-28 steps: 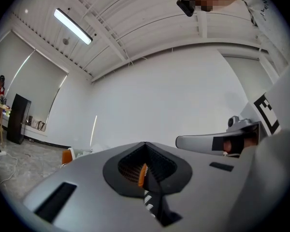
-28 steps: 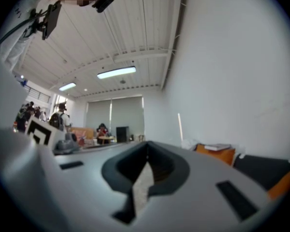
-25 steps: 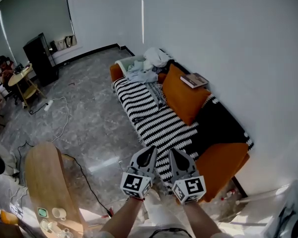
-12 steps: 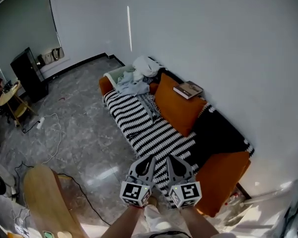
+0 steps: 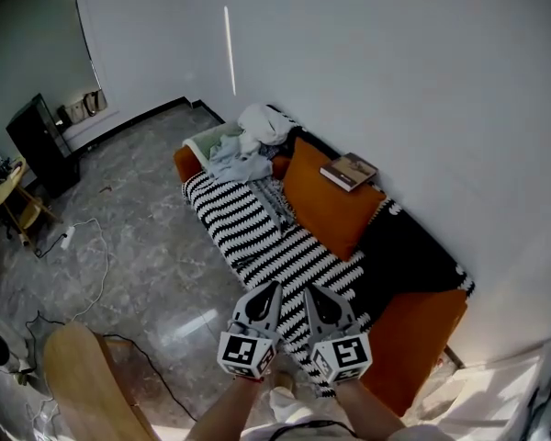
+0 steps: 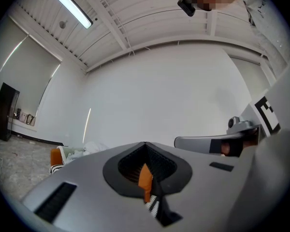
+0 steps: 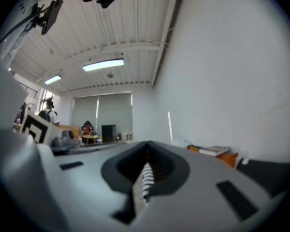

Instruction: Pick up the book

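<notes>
The book (image 5: 349, 172) lies flat on top of an orange cushion (image 5: 326, 205) that leans against the wall on the sofa (image 5: 413, 310). In the right gripper view the book (image 7: 213, 151) shows far ahead at the right, resting on the cushion (image 7: 228, 157). My left gripper (image 5: 269, 289) and right gripper (image 5: 309, 292) are side by side at the near end of the sofa, over the striped blanket (image 5: 257, 232), well short of the book. Both point level with jaws together and nothing between them. The left gripper (image 6: 145, 146) shows only a thin slit.
A heap of clothes (image 5: 248, 141) fills the sofa's far end. A wooden table (image 5: 83, 384) is at the lower left, with cables (image 5: 83, 246) across the grey floor. A black cabinet (image 5: 41, 141) and a small round table (image 5: 9, 186) stand far left. The white wall runs behind the sofa.
Both grippers and the head view have advanced toward the sofa. The wooden table has slid toward the lower left edge, and the sofa sits more central. Both stay shut.
</notes>
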A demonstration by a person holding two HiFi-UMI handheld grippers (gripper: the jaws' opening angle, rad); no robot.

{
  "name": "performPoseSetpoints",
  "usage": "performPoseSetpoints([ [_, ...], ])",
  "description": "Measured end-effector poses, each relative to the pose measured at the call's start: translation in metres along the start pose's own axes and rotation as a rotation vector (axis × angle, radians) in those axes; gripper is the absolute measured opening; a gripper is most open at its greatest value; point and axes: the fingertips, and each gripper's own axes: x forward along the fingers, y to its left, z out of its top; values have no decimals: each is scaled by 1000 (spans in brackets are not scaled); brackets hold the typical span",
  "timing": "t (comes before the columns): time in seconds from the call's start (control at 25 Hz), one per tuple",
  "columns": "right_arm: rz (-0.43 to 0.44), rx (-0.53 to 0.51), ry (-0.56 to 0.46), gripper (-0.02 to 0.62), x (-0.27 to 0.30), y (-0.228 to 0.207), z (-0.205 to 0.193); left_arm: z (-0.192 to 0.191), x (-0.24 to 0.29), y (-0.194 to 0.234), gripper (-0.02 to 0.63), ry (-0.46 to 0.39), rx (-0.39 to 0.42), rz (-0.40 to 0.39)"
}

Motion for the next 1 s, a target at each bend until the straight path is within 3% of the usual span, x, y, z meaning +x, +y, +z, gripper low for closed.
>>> performPoseSetpoints([
  [0.68, -57, 2, 19, 14, 62, -35, 0, -8, 64, 36, 21, 23, -4, -55],
  [1.0, -158, 6, 38, 14, 103, -56, -4, -16, 106, 73, 21, 45, -52, -112],
])
